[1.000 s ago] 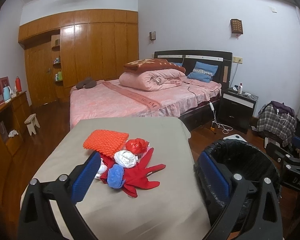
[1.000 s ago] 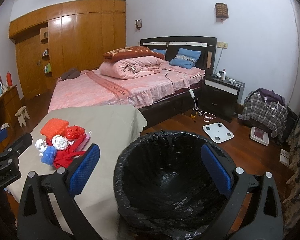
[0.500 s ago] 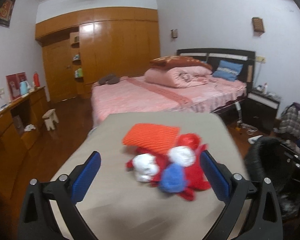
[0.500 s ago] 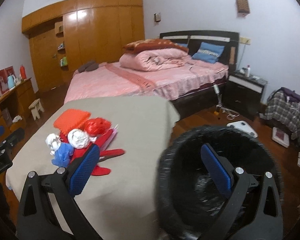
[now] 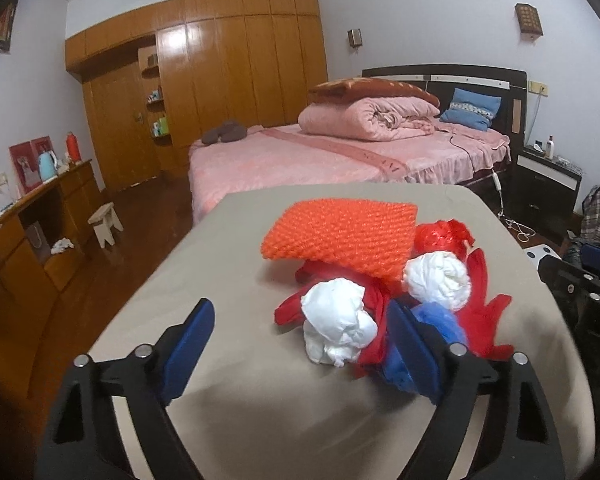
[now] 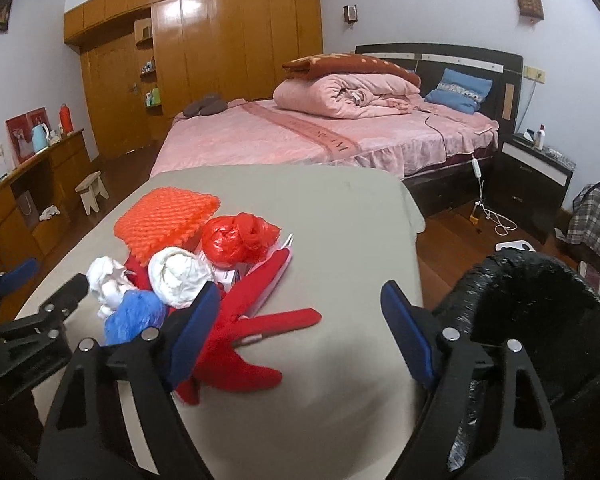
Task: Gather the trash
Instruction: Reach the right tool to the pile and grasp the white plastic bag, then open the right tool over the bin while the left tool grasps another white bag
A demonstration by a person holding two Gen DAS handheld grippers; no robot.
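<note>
A pile of trash lies on the beige-covered table (image 5: 236, 364). It holds an orange foam net (image 5: 340, 236), a red plastic bag wad (image 6: 236, 236), two white crumpled wads (image 5: 336, 330) (image 5: 436, 280), a blue wad (image 6: 134, 316) and a red glove-shaped piece (image 6: 240, 356). My left gripper (image 5: 300, 314) hovers just before the near white wad, its jaws closing and pressing on nothing. My right gripper (image 6: 300, 294) hangs over the red piece, its jaws also closing with the pads clear of it. A bin lined with a black bag (image 6: 540, 320) stands to the table's right.
A pink bed (image 6: 300, 140) with folded quilts stands behind the table, with a dark nightstand (image 6: 536, 184) to its right. On the left are a wooden desk (image 5: 32, 220) and a small stool (image 5: 106, 222). A cable, a floor scale and a plaid bag lie on the floor at the right.
Both grippers have swung left and dropped toward the pile, which now looks larger and nearer. The bin has slid to the right edge of both views. Both pairs of jaws stand a little narrower.
</note>
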